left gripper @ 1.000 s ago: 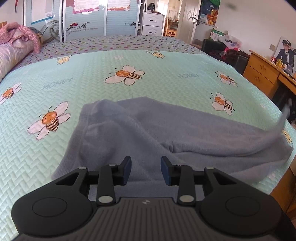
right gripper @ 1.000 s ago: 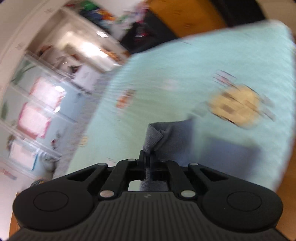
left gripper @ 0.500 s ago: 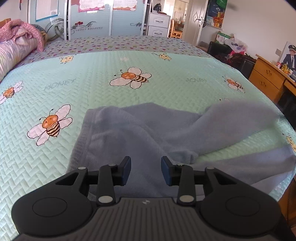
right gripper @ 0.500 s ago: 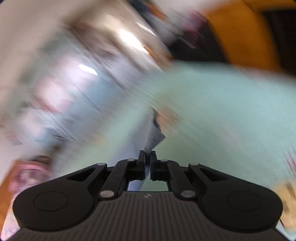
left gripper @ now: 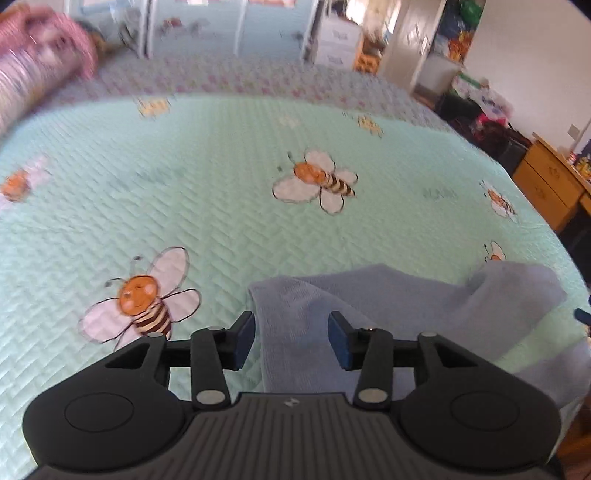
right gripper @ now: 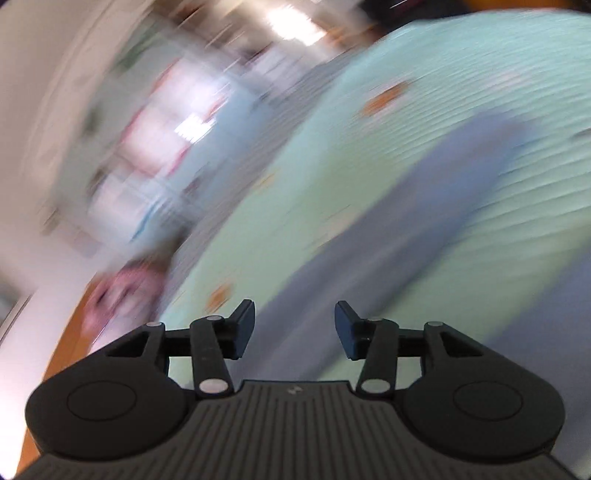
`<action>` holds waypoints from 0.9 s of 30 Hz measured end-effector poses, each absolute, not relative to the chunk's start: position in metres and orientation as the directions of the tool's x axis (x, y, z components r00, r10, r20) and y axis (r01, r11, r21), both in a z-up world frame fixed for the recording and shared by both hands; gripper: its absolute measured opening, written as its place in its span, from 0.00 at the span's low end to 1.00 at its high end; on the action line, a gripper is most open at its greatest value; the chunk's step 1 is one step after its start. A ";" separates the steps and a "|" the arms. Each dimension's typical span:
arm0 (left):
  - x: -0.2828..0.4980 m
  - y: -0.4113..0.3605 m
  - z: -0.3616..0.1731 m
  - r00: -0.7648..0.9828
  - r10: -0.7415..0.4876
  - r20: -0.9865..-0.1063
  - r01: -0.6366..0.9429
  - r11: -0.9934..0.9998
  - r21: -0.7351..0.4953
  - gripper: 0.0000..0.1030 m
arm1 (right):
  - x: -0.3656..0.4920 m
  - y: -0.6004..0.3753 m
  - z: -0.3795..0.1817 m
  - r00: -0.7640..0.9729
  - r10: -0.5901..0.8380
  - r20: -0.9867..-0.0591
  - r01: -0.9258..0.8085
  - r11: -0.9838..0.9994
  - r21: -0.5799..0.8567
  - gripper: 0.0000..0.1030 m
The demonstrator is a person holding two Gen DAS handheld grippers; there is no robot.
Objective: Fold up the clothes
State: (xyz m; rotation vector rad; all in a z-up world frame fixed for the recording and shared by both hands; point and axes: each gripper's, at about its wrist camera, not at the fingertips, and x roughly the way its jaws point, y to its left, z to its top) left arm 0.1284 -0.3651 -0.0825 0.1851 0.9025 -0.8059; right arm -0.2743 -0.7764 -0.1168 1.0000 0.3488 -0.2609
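A grey-blue garment (left gripper: pixel 369 295) lies rumpled on the mint bee-print bedspread (left gripper: pixel 221 184), at the near right of the left wrist view, with one part folded over toward the right edge. My left gripper (left gripper: pixel 291 338) hovers over the garment's left edge. Its jaws are opening and the cloth shows in the gap beneath them, with no pad pressing on it. The right wrist view is heavily blurred. There my right gripper (right gripper: pixel 294 330) has its jaws opening and nothing between them, and the garment (right gripper: pixel 424 206) stretches away ahead as a long grey-blue band.
A pink blanket and pillow (left gripper: pixel 37 62) lie at the bed's far left. A wooden dresser (left gripper: pixel 546 184) stands past the bed's right side, with dark clutter (left gripper: pixel 491 129) behind it. Wardrobe doors (left gripper: pixel 221 29) and white drawers (left gripper: pixel 340 44) line the far wall.
My right gripper was shut on a corner of the garment and now stands open without it. The left gripper has shifted left, its jaws a little wider. The garment's right part has flipped over.
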 end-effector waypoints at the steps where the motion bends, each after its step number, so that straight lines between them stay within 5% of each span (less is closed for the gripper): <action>1: 0.143 -0.369 -0.085 0.328 -0.542 -0.774 0.695 0.693 -0.191 0.47 | -0.257 -0.769 -0.113 0.922 0.005 -0.388 0.321 0.549 0.772 0.52; 4: 0.176 -0.382 -0.108 0.288 -0.481 -0.828 0.671 0.718 -0.184 0.50 | -0.206 -0.755 -0.101 0.916 0.133 -0.379 0.216 0.633 0.744 0.65; 10: 0.209 -0.391 -0.146 0.106 -0.596 -0.796 0.554 0.700 -0.450 0.48 | -0.087 -0.752 -0.098 0.813 0.287 -0.508 0.134 0.756 0.641 0.66; 15: 0.202 -0.401 -0.155 0.066 -0.645 -0.761 0.552 0.659 -0.511 0.44 | 0.004 -0.716 -0.118 0.679 0.319 -0.661 0.105 0.849 0.518 0.66; 20: 0.201 -0.403 -0.166 0.049 -0.683 -0.728 0.538 0.633 -0.557 0.05 | 0.052 -0.678 -0.149 0.546 0.296 -0.784 0.028 0.928 0.370 0.68; 21: 0.201 -0.403 -0.168 0.048 -0.695 -0.718 0.534 0.625 -0.569 0.04 | 0.055 -0.672 -0.149 0.546 0.301 -0.782 -0.004 0.934 0.356 0.67; 24: 0.200 -0.389 -0.152 0.129 -0.757 -0.640 0.544 0.594 -0.593 0.04 | 0.056 -0.659 -0.144 0.509 0.390 -0.767 -0.099 0.912 0.398 0.04; 27: 0.200 -0.378 -0.115 0.287 -0.785 -0.549 0.616 0.590 -0.521 0.04 | 0.067 -0.646 -0.124 0.545 0.330 -0.771 -0.142 0.943 0.302 0.04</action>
